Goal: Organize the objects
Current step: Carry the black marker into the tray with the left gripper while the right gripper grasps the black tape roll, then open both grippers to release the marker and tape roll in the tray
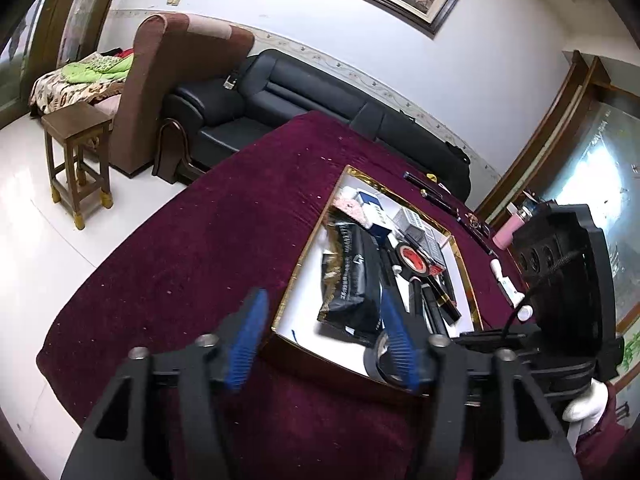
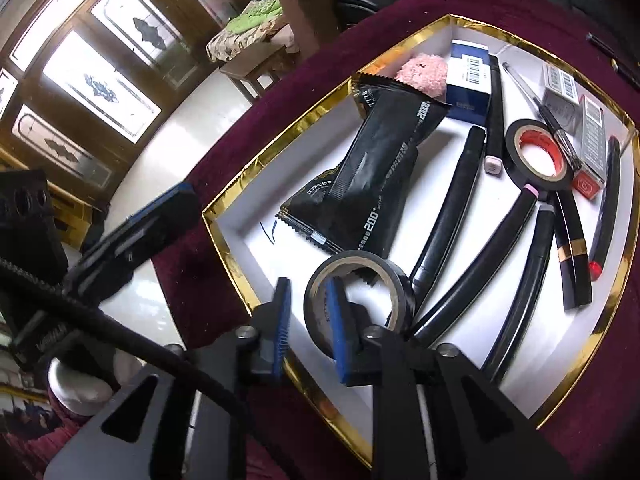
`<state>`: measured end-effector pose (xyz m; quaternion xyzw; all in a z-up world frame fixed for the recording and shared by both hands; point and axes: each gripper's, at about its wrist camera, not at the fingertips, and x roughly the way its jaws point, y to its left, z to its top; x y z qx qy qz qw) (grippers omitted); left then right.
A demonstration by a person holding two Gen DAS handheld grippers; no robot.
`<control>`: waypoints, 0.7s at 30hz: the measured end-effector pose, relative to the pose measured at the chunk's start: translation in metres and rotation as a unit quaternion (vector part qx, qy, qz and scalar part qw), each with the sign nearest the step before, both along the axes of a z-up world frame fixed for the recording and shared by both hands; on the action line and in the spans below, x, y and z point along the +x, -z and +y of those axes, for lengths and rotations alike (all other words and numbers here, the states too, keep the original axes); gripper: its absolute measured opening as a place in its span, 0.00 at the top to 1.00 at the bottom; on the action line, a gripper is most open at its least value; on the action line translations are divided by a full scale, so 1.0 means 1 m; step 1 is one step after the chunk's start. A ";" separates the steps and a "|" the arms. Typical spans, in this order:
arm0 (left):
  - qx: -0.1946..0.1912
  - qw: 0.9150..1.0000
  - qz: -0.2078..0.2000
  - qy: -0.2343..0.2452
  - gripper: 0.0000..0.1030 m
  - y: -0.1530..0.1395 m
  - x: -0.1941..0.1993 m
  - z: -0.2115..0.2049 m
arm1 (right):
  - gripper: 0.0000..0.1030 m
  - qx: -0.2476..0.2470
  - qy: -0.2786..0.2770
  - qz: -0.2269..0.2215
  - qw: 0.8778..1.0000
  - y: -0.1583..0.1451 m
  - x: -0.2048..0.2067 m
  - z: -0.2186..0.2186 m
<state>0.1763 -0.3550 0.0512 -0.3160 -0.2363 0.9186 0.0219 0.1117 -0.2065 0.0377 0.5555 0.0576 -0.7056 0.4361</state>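
A white tray with a gold rim [image 2: 224,196] lies on the maroon tablecloth [image 1: 208,240]; it also shows in the left wrist view [image 1: 304,248]. In it lie a black packet [image 2: 376,172], a red-cored tape roll [image 2: 538,156], a pink fluffy thing [image 2: 426,74], a blue box [image 2: 470,80] and several black pens. My right gripper [image 2: 308,320] stands over the tray's near corner, one finger [image 2: 334,324] inside a black tape roll [image 2: 356,292] and one outside; the roll's wall is between them with a gap. My left gripper [image 1: 324,336] is open and empty above the tray's near edge.
Outside the tray on the cloth lie black pens [image 1: 428,188], a pink cylinder [image 1: 506,234] and white items [image 1: 506,280]. A black sofa [image 1: 280,96], a brown armchair [image 1: 160,80] and a wooden stool [image 1: 76,156] stand beyond the table on the white floor.
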 end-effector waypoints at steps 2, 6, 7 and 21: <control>-0.005 1.000 0.000 0.007 0.45 -0.001 0.001 0.005 | 0.82 -0.012 0.003 0.000 1.000 -0.006 0.001 0.005; -0.013 1.000 0.000 0.014 0.39 -0.006 0.002 0.012 | 0.79 -0.049 0.027 0.019 0.998 -0.026 0.000 0.033; -0.016 1.000 0.001 0.017 0.38 -0.007 0.002 0.015 | 0.74 -0.059 0.042 0.024 0.997 -0.031 -0.001 0.045; -0.137 0.983 -0.018 0.123 0.35 -0.030 -0.024 0.126 | 0.68 -0.094 0.234 0.011 0.968 -0.018 -0.035 0.198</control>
